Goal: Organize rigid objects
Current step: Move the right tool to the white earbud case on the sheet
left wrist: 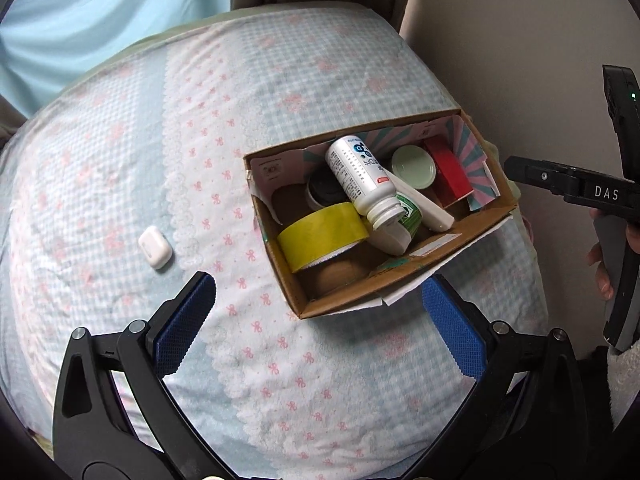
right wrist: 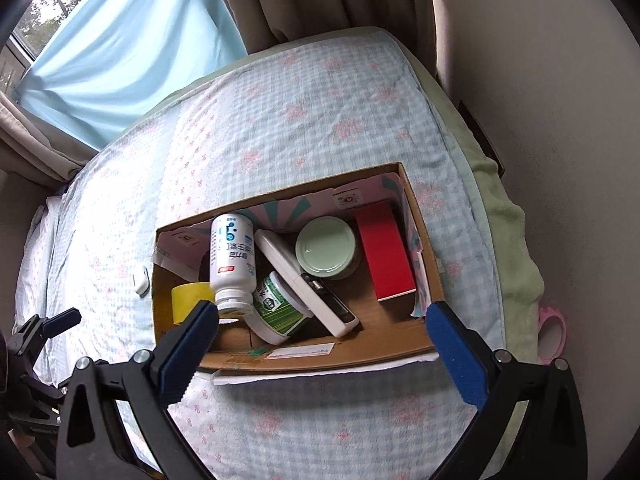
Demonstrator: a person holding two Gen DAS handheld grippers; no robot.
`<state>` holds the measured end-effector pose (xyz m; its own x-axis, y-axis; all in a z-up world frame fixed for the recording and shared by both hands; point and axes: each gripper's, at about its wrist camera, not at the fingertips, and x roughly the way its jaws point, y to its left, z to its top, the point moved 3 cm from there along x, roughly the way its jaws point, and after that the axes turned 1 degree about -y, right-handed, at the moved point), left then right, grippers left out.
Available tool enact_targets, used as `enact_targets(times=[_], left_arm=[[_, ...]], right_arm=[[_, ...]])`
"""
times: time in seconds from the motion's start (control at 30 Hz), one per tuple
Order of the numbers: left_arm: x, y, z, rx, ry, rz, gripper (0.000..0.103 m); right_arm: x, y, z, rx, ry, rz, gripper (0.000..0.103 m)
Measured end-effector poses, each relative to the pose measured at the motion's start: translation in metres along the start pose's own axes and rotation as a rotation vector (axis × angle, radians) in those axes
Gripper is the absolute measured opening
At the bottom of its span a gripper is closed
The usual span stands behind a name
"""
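The one thing left out is the small white earbud case [left wrist: 155,247], lying flat on the bed [left wrist: 320,380], well left of the cardboard box [left wrist: 332,306] and apart from it. The right wrist view catches it too, just outside the box's left wall. Everything else already sits inside: a yellow tape roll [left wrist: 320,236], a white bottle [left wrist: 360,176] lying tilted over a green-labelled jar [right wrist: 280,308], a white remote [right wrist: 304,280], a pale green lid [right wrist: 326,245] and a red box [right wrist: 384,250].

So the step in hand looks like picking up that case. The left gripper [left wrist: 320,328] hovers over the bed with its jaws spread wide and nothing between them, and the case lies just ahead-left of the left blue pad [left wrist: 184,324]. The right gripper [right wrist: 322,344] is also spread and empty, parked at the box's near wall.

To do it well, the person should probably swing left, centre the case between the pads, and come down gently. The bedding is soft, so pushing would sink it. The case is smooth and rounded, so clamping across the flat faces seems safest, then dropping it into the bare cardboard patch near the front
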<state>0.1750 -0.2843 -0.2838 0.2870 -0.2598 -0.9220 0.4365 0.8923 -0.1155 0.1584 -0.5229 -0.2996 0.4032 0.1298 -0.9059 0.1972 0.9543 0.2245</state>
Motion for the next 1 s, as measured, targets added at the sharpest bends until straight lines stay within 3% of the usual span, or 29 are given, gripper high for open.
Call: enact_targets(times=[0.3, 0.57, 0.8, 1.0], left_arm=[[-0.067, 0.049, -0.022, -0.049, -0.087, 0.034, 0.103], [-0.121, 0.135, -0.049, -0.131, -0.17, 0.062, 0.103], [-0.147, 0.227, -0.074, -0.224, -0.209, 0.094, 0.103], [-0.132, 0.297, -0.09, -0.259, -0.169, 0.117, 0.103]], right_arm=[[-0.053, 0.073, -0.005, -0.106, -0.082, 0.004, 0.103], [-0.09, 0.175, -0.013, -0.215, -0.197, 0.023, 0.103], [-0.067, 0.265, -0.019, -0.283, -0.202, 0.052, 0.103], [-0.018, 0.325, -0.026, -0.335, -0.176, 0.062, 0.103]])
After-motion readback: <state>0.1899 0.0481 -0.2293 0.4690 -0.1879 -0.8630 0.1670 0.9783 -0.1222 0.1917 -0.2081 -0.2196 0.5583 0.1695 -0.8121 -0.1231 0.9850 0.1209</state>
